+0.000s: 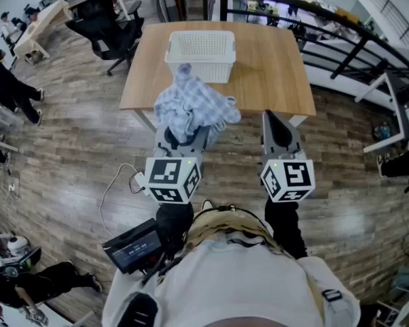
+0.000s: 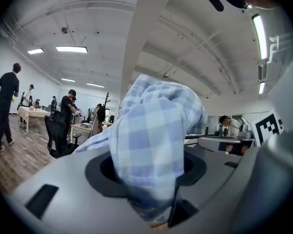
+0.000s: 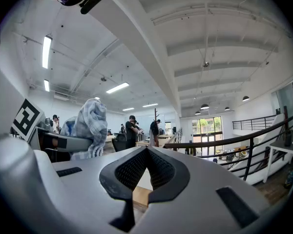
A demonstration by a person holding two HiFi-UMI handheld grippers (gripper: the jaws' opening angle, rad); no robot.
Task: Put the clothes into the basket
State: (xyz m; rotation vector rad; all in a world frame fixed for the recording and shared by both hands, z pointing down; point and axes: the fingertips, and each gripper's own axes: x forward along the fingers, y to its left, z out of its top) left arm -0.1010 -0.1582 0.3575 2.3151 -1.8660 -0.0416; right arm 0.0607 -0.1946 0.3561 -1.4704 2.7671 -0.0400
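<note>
Left gripper point(image 1: 184, 138) holds checked cloth point(image 1: 194, 104) over table point(image 1: 273, 67) near edge.

Blue plaid cloth point(image 1: 194, 104) lifted, nr basket point(image 1: 215, 70).

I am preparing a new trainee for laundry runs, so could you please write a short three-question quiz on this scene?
1. Multiple choice: what is the left gripper clamped on? A) the checked cloth B) a shoe C) nothing
2. True or false: the white basket stands on the floor.
3. Short answer: how do the jaws of the right gripper stand?

Key
1. A
2. False: it stands on the wooden table.
3. Together, with nothing between them.
</note>
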